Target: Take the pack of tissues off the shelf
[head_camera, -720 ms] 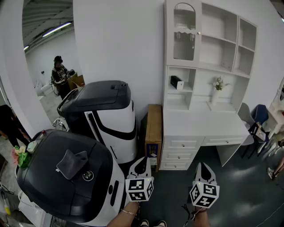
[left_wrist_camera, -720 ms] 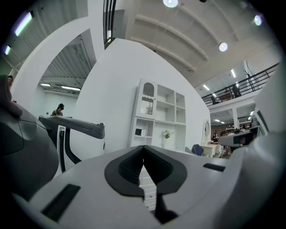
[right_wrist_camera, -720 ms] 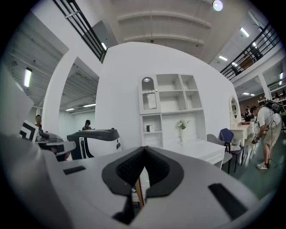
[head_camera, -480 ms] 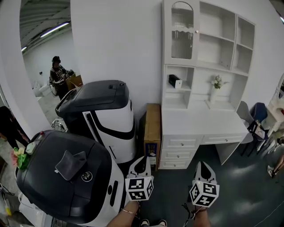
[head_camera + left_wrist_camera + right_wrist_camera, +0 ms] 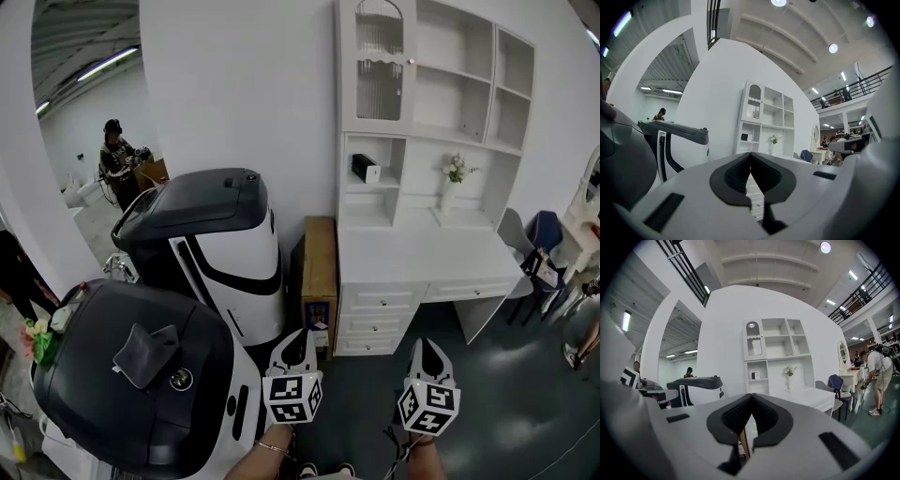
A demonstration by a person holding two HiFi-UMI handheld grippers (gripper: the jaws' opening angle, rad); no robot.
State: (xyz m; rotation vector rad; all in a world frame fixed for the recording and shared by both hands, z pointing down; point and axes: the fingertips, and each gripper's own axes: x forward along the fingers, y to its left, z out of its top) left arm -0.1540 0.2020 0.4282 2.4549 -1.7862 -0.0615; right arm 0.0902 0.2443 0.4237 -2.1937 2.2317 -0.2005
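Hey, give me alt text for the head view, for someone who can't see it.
Seen from above, the left gripper and right gripper, both shut and empty, point toward a white shelf unit across the floor, where a dark pack of tissues sits in an open cubby. Two dark-topped white machines stand to its left.
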